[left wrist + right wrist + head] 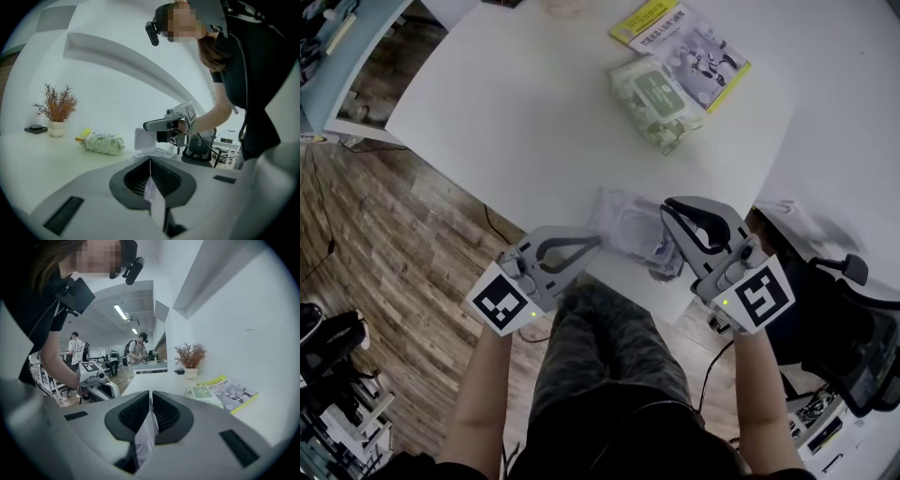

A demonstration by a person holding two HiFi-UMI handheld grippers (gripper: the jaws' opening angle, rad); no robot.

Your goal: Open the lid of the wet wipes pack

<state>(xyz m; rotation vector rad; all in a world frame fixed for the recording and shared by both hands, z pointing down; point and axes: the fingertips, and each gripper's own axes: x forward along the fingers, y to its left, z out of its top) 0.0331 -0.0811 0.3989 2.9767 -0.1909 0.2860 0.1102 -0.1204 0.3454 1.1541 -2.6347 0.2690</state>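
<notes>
Lower centre, the left gripper (592, 244) and right gripper (669, 212) each pinch the wet wipes pack (628, 227) by its edges; its lid (143, 139) seems already upright; next, likely a gentle release.

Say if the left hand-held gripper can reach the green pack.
Probably not yet: the left hand-held gripper is shut on the near pack; nothing else blocks the green pack.

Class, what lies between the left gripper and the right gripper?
The wet wipes pack, its edges pinched by the left gripper and right gripper; the head view shows it.
</notes>
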